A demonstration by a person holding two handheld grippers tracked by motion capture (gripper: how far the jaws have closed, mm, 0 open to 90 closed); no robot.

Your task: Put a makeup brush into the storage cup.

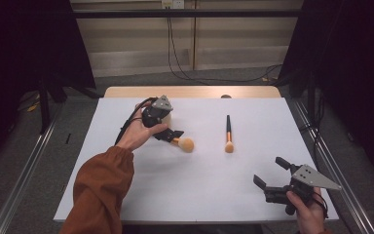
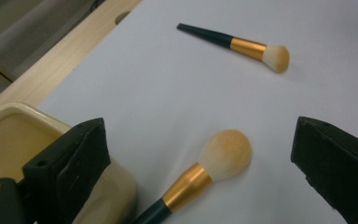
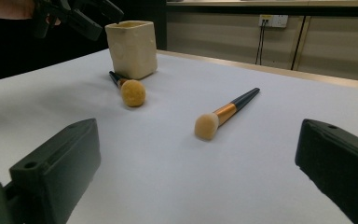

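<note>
Two black-handled, gold-ferruled makeup brushes lie loose on our white desk: the round-headed brush [image 2: 205, 179] between the spread jaws of our left claw [image 1: 175, 134], the slimmer brush [image 3: 226, 112] ahead of our spread, empty right claw [image 1: 268, 176]. Nothing sits in the cream square cup [image 3: 132, 48] beside the left claw (presumably their home).

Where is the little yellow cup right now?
The cream cup stands on the far left part of the white table, under the left gripper, with the rounder brush lying beside it.
</note>
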